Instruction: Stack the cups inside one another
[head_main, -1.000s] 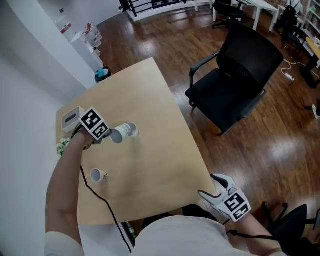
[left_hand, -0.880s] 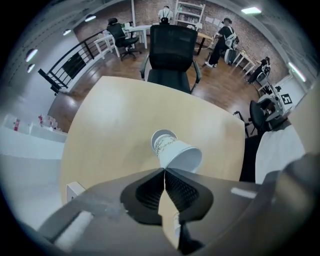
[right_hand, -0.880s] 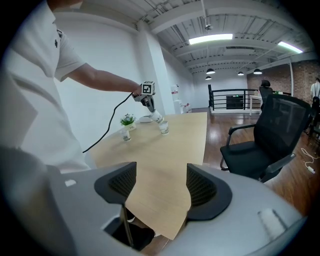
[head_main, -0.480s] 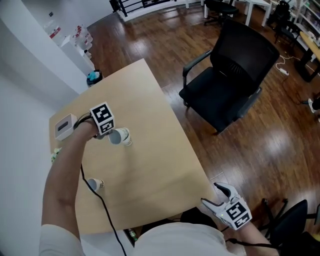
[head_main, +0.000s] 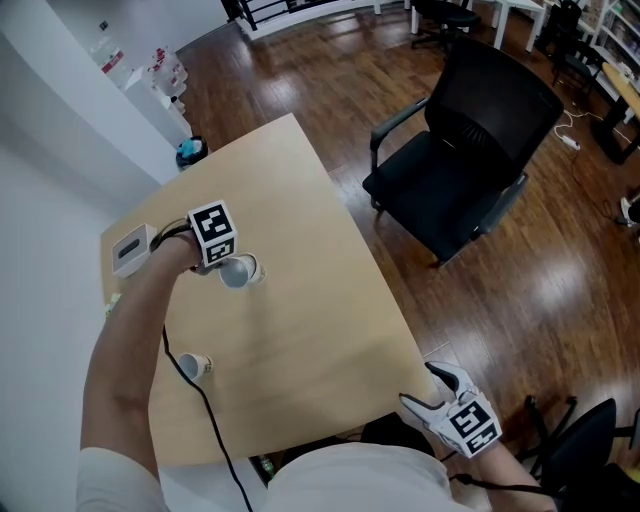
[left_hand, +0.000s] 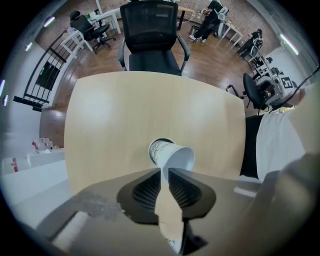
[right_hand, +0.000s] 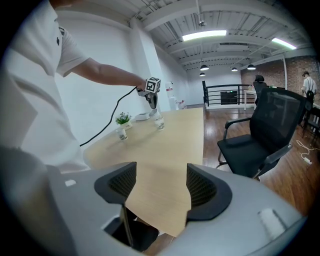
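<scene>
A white paper cup stands on the wooden table at its far left, also seen from the left gripper view as the cup. My left gripper points steeply down over it; its jaws are opening, a narrow gap shows, and the cup's rim wall is still between the pads. A second, smaller-looking cup stands nearer the table's left edge; in the right gripper view this second cup is in the distance. My right gripper hangs open and empty at the table's near corner.
A black office chair stands to the right of the table. A white box and a small plant sit at the table's far left edge. A black cable runs from the left gripper across the table.
The left gripper rolled from a slant to nearly straight down, and the cup it held tilted now stands upright on the table. A gap has appeared between the jaws. The right gripper stayed put.
</scene>
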